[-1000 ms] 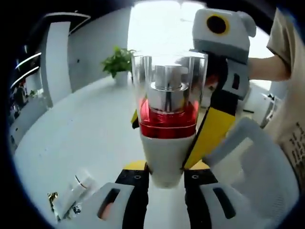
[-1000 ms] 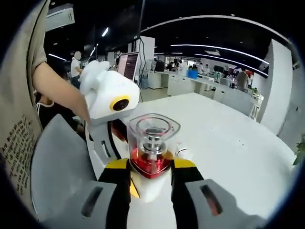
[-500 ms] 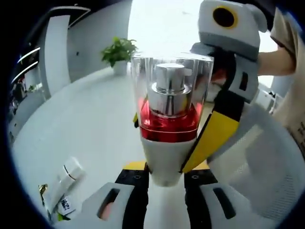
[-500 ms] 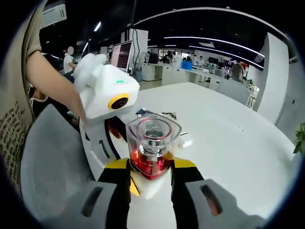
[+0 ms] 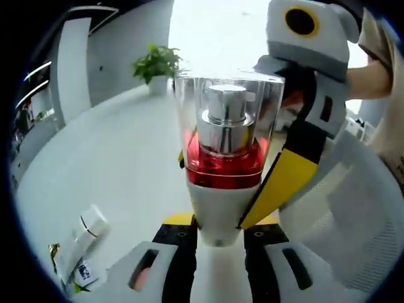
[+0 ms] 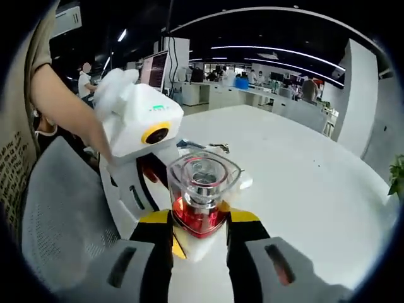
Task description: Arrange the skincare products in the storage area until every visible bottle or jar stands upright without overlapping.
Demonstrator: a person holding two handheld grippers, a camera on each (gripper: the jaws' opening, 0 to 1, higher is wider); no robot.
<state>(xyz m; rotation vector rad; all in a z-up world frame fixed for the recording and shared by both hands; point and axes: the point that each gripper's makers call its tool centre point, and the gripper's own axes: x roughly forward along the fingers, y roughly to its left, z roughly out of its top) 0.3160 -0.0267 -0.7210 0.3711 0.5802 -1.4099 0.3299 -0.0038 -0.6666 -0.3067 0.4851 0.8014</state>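
Left fingers (image 5: 219,235): black and yellow, closed on the white base of the bottle (image 5: 225,158) from both sides; they also reach in from the left of the right gripper view (image 6: 173,243), where a yellow tip presses the base.
Right fingers (image 6: 199,227): closed on the same bottle (image 6: 201,202), one on each side of its lower part; in the left gripper view one yellow finger (image 5: 281,183) slants against the bottle's right flank.
Bottle: clear faceted cap over a silver pump collar, red liquid band beneath, white tapering base; held between both grippers above the surface (image 5: 107,170), cap pointing away from each camera (whether it is truly upright I cannot tell).
Small tube (image 5: 85,237): white, lying on the surface at lower left of the left gripper view, beside a dark-printed packet.
Plant (image 5: 158,63): green, in a white pot at the surface's far edge.
Chair (image 6: 63,208): grey mesh back, to the left of the grippers.
Person: a bare forearm (image 6: 69,113) behind the left gripper's white housing.
Scattered items (image 6: 205,146): small, on the surface beyond the bottle, too small to name.
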